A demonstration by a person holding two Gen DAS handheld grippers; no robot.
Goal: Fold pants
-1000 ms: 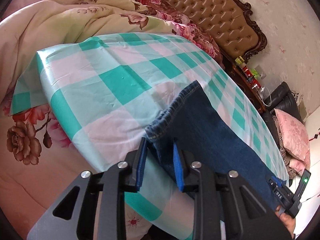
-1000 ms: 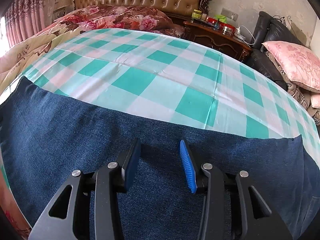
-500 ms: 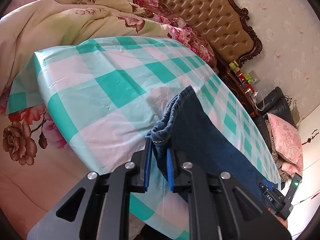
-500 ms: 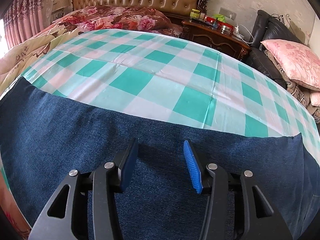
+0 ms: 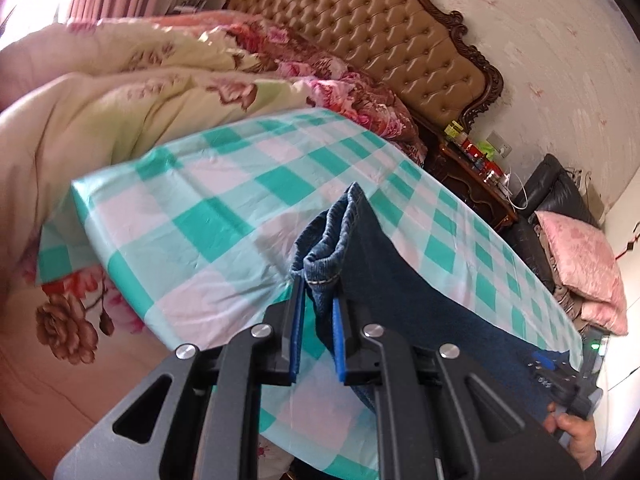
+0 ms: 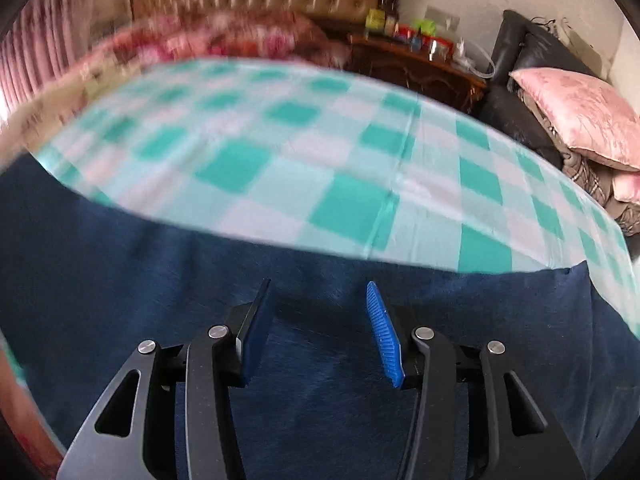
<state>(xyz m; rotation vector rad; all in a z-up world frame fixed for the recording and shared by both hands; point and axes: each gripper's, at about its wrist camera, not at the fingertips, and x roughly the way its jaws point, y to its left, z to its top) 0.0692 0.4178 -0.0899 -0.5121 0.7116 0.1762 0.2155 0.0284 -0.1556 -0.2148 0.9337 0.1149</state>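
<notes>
Dark blue jeans [image 5: 404,280] lie along the near edge of a bed under a green and white checked sheet [image 5: 224,208]. My left gripper [image 5: 318,304] is shut on the bunched hem end of the jeans and holds it lifted off the sheet. In the right wrist view the jeans [image 6: 320,264] spread flat across the lower half. My right gripper [image 6: 318,312] is open, its blue pads apart just above the denim. The right gripper and the hand on it also show in the left wrist view [image 5: 572,396] at the far end of the jeans.
A tufted tan headboard [image 5: 384,36] and floral quilts [image 5: 168,80] lie at the back. A dark wooden nightstand [image 6: 416,68] with jars stands beside the bed. A black sofa with pink cushions [image 6: 580,116] is at the right.
My left gripper closed on the hem of the jeans and has lifted it up. My right gripper stayed open over the denim and is moving; its view is blurred.
</notes>
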